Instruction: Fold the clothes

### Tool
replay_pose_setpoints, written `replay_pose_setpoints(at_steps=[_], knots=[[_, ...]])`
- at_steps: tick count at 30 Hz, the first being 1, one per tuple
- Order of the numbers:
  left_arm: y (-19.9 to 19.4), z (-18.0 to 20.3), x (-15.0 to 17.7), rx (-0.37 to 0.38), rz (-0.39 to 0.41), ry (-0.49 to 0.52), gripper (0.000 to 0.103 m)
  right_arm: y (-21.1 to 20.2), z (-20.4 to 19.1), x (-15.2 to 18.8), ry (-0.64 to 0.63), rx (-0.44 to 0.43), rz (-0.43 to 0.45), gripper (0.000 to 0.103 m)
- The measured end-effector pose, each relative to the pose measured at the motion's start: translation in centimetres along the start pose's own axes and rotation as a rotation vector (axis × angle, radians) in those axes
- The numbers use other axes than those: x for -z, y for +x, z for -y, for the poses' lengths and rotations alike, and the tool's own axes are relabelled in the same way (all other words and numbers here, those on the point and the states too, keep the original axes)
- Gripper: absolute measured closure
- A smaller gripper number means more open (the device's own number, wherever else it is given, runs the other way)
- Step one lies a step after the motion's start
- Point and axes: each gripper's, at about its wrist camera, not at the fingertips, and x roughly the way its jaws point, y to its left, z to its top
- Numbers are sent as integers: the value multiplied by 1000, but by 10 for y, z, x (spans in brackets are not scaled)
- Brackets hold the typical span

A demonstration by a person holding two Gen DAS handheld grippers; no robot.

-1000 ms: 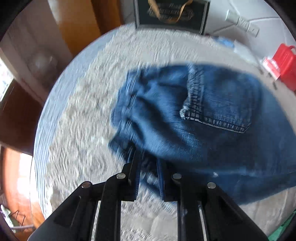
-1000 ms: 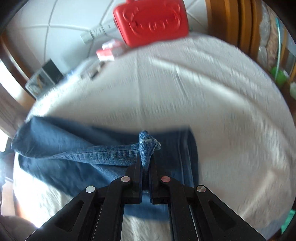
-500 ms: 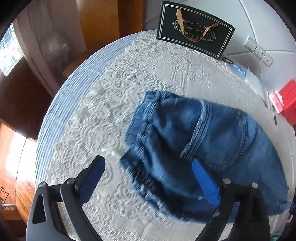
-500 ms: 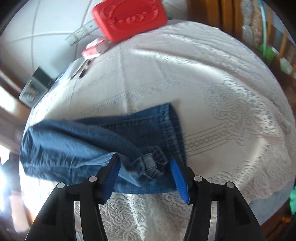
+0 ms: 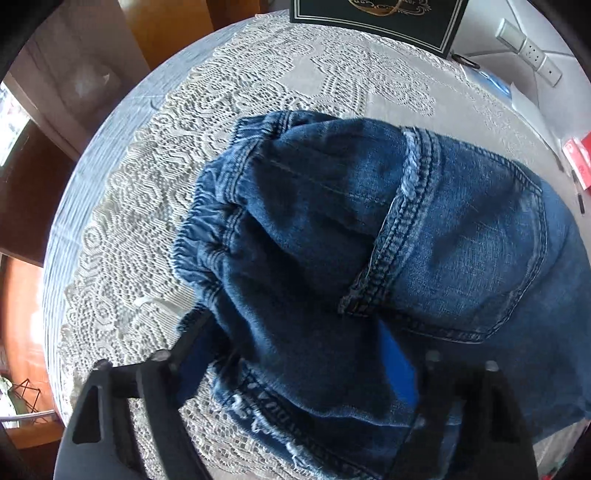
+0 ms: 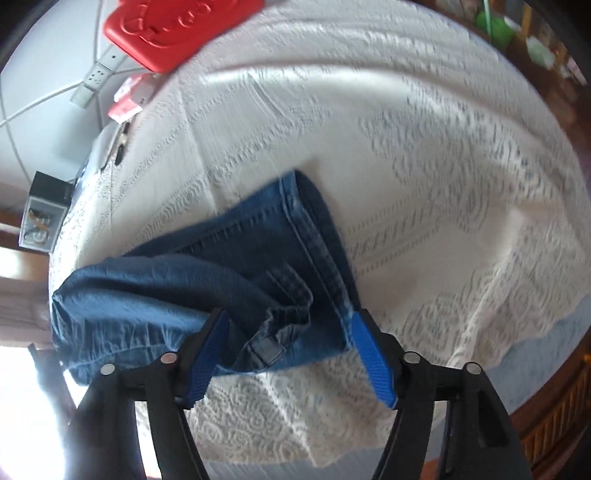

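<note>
Both grippers stand with jaws spread, holding nothing: the left gripper straddles the waistband end of the denim jeans, the right gripper the bunched hem end (a belt loop shows there). Folded over themselves, the jeans lie on the lace-covered bench, likely set down so the fold can settle before another crease.

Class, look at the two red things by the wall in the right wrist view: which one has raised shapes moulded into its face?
The big red case, its face embossed; the small red packet below it is blurred.
</note>
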Motion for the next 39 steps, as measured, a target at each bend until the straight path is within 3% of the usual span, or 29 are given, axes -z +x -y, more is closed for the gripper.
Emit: replay_pose_setpoints(at_steps=[1,2,3,5,10,11,13,16,19,21,23,25,27,29,37,39], knots=[[-4,-4,-2,3,4,-17,59,7,-4,1,-26,12,-30,50],[-8,-7,-3,5,7,-33,72,13,-9,1,-56,24,-54,97],[-13,-12,-5,17,10,-57,80,16,-16,-1,-85,31,-58,100],[-23,-26,-9,64,19,-120,86,12,-32,-10,-144,39,-23,100],[-49,-44,-2,106,62,-163,87,-86,-57,-30,-209,-85,365,100],[-51,-44,2,94,62,-153,87,-99,-55,-29,-217,-85,401,100],[-49,-43,8,77,46,-131,87,-97,-43,-28,-205,-37,372,100],[-31,-43,19,30,-5,-94,87,-53,-15,-26,-147,52,234,100],[-18,-44,27,1,-43,-75,84,-1,13,-19,-87,156,124,83],[-31,-47,26,-10,-13,-73,69,17,27,-14,-57,209,84,73],[-45,-51,24,-22,18,-71,56,16,37,-7,-21,163,85,72],[-59,-55,23,-33,48,-69,44,8,42,-2,6,101,109,64],[-74,-59,20,-40,83,-71,19,1,46,1,31,52,127,46],[-84,-61,13,-34,128,-83,9,1,48,2,57,22,123,44],[-58,-46,-14,-53,138,-95,8,16,50,5,94,41,64,44],[-50,-40,-19,-81,138,-80,8,20,46,7,88,61,60,36]])
